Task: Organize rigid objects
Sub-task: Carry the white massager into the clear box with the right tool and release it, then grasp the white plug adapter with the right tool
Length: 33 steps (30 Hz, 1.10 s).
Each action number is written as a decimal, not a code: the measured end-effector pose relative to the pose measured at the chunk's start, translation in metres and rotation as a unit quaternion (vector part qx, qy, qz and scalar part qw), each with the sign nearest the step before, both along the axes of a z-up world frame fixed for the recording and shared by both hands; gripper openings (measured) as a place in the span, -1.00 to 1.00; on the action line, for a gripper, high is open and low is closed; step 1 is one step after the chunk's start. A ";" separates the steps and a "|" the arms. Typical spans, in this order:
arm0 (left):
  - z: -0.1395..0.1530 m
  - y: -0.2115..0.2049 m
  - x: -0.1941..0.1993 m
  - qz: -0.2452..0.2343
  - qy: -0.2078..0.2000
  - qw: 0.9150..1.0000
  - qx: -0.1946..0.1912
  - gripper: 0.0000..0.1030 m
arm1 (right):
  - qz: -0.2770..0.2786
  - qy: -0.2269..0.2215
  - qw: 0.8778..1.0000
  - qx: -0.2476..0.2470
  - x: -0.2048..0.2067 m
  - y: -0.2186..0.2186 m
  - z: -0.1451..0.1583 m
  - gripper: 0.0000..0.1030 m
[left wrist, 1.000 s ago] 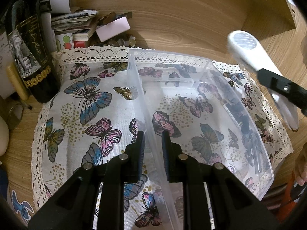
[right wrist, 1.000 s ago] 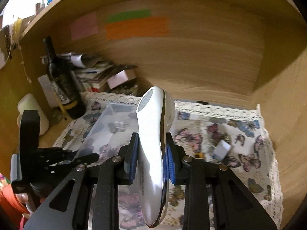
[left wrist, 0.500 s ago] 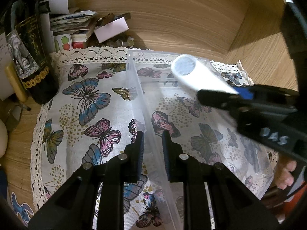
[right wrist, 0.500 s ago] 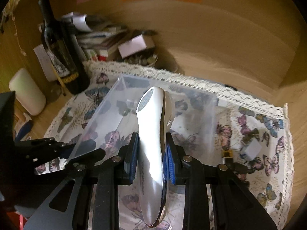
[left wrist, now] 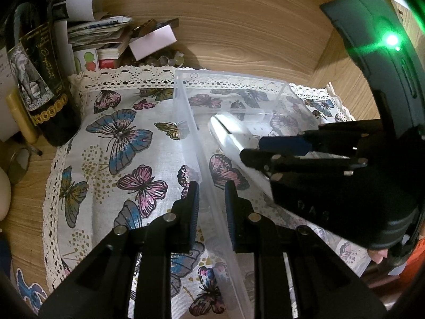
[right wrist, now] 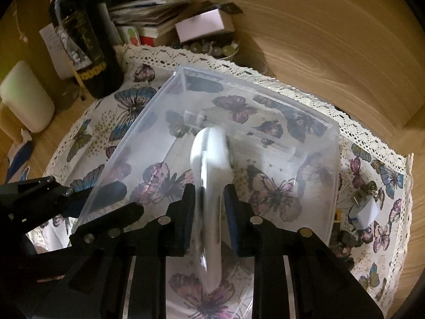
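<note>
Two black hand-held grippers work over a clear plastic box (left wrist: 239, 101) that sits on a white cloth (left wrist: 111, 143) printed with butterflies and edged in lace. The cloth lies on a wooden surface (left wrist: 252, 40) closed in by wooden walls.

The left gripper (left wrist: 211, 207) is clamped tight on the near side wall of the box — one finger outside the wall, the other inside, the thin plastic pinched between the pads.

The right gripper (right wrist: 208, 207) reaches down into the box from the right. Between its fingers is a long, smooth white handheld device (right wrist: 211, 164), gripped around its middle, with its rounded front end pointing toward the far wall of the box and low inside it. The jaws are closing on the device, and both pads press against its sides. Whether the front end touches the box floor cannot be told.

From the left wrist view, the same white device (left wrist: 225, 130) shows inside the box, sticking out ahead of the right gripper's black body (left wrist: 279, 156), where a green light (left wrist: 391, 40) glows.

Behind the cloth, at the back left, stand a dark wine bottle (right wrist: 82, 37) and a heap of papers and small boxes (right wrist: 159, 13). A pale cylinder (right wrist: 26, 98) stands left of the bottle. On the cloth, to the right of the box and apart from it, lies a small white plug (right wrist: 365, 212).
</note>
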<state>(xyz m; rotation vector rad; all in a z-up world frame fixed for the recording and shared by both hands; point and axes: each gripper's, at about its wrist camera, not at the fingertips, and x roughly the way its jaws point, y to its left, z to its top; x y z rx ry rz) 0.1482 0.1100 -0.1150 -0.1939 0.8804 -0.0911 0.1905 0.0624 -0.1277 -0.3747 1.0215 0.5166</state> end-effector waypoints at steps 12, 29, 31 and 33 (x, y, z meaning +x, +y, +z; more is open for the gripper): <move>0.000 -0.001 -0.001 0.000 0.001 1.000 0.004 -0.62 | -0.013 -0.083 0.996 0.024 -0.024 -0.025 0.038 -0.12; 0.000 -0.006 0.002 0.002 0.011 1.000 0.022 -0.63 | -0.138 -0.170 0.974 0.061 -0.010 -0.129 0.090 0.22; 0.000 -0.006 0.002 0.002 0.013 1.000 0.024 -0.63 | -0.158 -0.169 0.971 0.060 -0.003 -0.144 0.088 0.22; 0.000 -0.006 0.003 0.001 0.015 1.000 0.026 -0.63 | -0.178 -0.159 0.969 0.062 0.008 -0.157 0.083 0.22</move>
